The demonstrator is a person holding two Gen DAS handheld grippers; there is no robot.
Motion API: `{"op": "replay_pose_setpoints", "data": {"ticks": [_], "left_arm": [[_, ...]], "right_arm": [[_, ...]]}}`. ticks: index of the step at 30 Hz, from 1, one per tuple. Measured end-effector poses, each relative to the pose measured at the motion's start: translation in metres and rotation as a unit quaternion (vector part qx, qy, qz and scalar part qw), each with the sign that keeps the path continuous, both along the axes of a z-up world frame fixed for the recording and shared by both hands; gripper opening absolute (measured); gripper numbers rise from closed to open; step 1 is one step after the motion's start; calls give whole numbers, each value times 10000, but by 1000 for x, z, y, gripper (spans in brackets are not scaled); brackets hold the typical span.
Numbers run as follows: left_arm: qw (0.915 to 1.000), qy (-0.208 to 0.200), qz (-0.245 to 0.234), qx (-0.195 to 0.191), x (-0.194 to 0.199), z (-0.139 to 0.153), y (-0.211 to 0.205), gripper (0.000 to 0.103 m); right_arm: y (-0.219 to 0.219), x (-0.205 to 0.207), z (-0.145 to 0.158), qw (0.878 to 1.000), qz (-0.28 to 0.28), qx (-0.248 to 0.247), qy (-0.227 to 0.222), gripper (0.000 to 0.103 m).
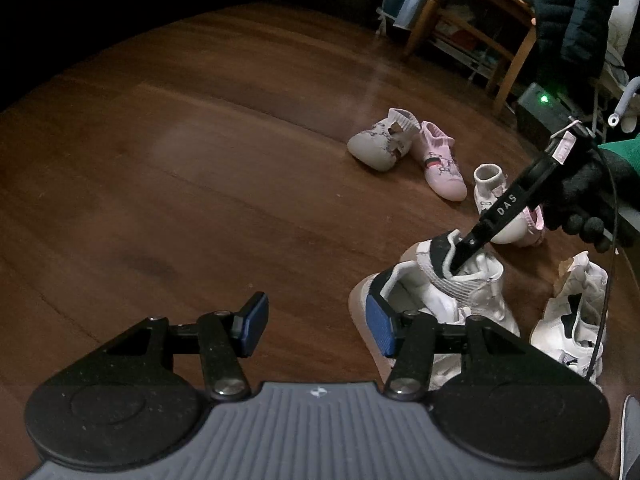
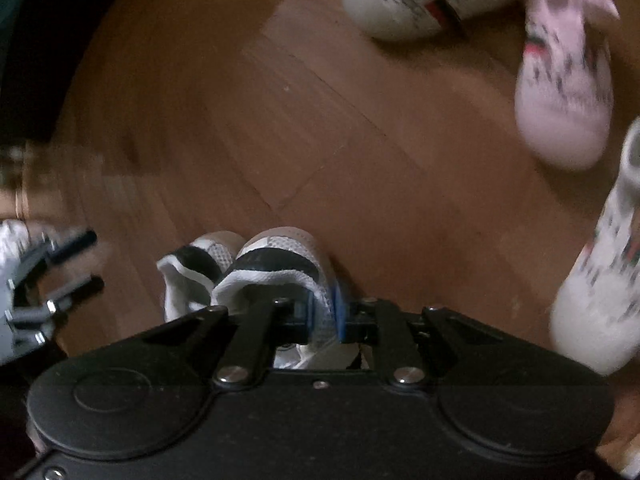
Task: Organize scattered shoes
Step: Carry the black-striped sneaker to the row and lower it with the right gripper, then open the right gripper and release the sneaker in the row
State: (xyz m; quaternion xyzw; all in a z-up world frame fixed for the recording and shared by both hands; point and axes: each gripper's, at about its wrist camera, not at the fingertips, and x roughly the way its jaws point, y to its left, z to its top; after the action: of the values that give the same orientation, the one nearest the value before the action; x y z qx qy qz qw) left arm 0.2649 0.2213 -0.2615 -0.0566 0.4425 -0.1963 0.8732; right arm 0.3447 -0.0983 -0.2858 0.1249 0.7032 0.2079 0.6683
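A white high-top sneaker [image 1: 476, 292] with a dark collar stands on the wooden floor, and my right gripper [image 1: 460, 262] comes down from the right, held by a black-gloved hand [image 1: 584, 200]. In the right wrist view that gripper [image 2: 324, 316] is shut on the sneaker's [image 2: 280, 256] mesh collar, its blue pads pressing the fabric. My left gripper [image 1: 318, 324] hangs open over bare floor just left of the sneaker's heel, with nothing between its pads. A second white sneaker [image 1: 576, 304] lies further right. Several small shoes lie beyond: a grey one [image 1: 376, 144], a pink one [image 1: 442, 168] and a white one [image 1: 490, 184].
A wooden chair [image 1: 472, 20] and a hanging dark jacket [image 1: 572, 20] stand at the back right, with a dark box showing a green light [image 1: 540, 108] on the floor beside them. Bare wooden floor [image 1: 200, 160] stretches to the left. The right wrist view is motion-blurred.
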Motion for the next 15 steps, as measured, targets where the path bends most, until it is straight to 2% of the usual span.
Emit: {"op": "replay_pose_setpoints", "data": {"ticks": [3, 6, 7, 8, 11, 15], "left_arm": [[10000, 5, 36, -20, -1, 0, 2, 53], [10000, -2, 41, -35, -1, 1, 3, 53], [10000, -6, 36, -27, -1, 1, 2, 53], [10000, -10, 32, -20, -1, 1, 2, 53], [10000, -5, 46, -24, -1, 1, 3, 53], [10000, -33, 3, -58, -1, 2, -3, 53]], "right_arm": [[-14, -3, -4, 9984, -537, 62, 152, 24], [-23, -9, 2, 9991, -416, -53, -36, 47], [-26, -8, 4, 9993, -333, -85, -126, 48], [-31, -6, 19, 9994, -325, -29, -131, 48], [-37, -15, 27, 9991, -363, 156, -183, 53], [-42, -28, 37, 9986, 124, 227, -452, 54]]}}
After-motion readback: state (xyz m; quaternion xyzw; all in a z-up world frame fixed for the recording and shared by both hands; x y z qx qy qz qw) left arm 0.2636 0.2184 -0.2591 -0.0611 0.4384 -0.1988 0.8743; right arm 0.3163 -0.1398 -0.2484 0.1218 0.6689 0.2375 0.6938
